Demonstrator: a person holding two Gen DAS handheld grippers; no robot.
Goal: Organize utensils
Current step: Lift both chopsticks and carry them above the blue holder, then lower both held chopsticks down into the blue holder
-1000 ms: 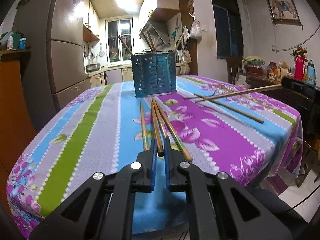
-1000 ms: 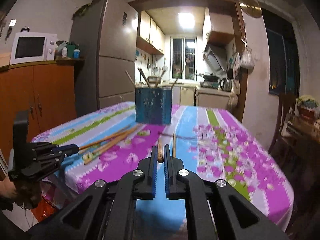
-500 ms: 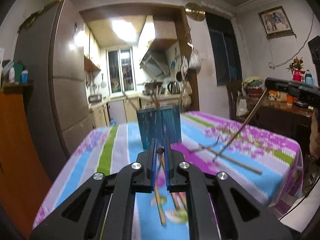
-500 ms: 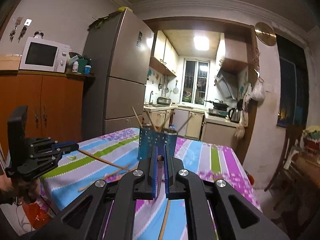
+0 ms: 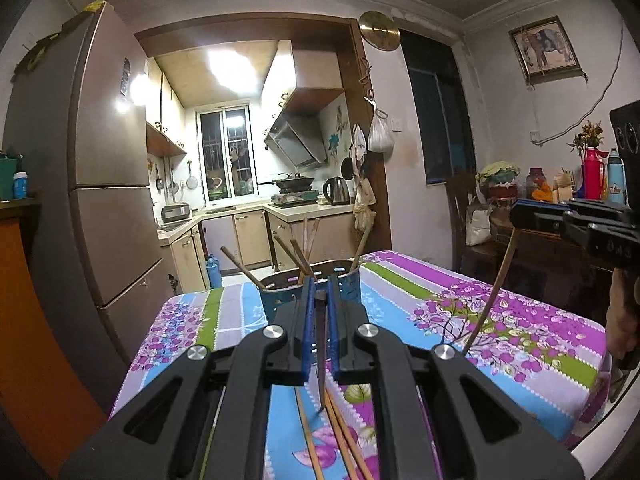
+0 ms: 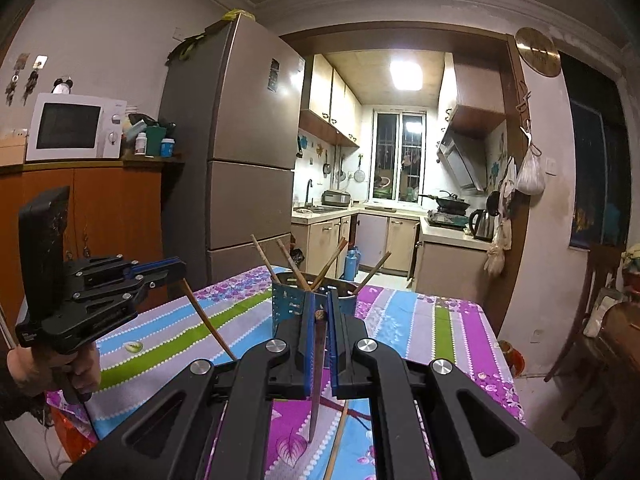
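Note:
My left gripper is shut on a wooden chopstick that hangs tip down above the table. My right gripper is shut on another chopstick, also hanging tip down. A blue perforated utensil holder with several chopsticks stands at the table's far middle, just beyond both grippers; it also shows in the right wrist view. Loose chopsticks lie on the cloth below my left gripper. Each gripper shows in the other's view: the right one, the left one.
The table wears a floral striped cloth. A tall fridge stands left of the kitchen doorway. An orange cabinet with a microwave is at the left. A chair and sideboard with bottles stand at the right.
Both grippers have risen from the table, each lifting one chopstick, and now hold them tip down high above the cloth, closer to the holder.

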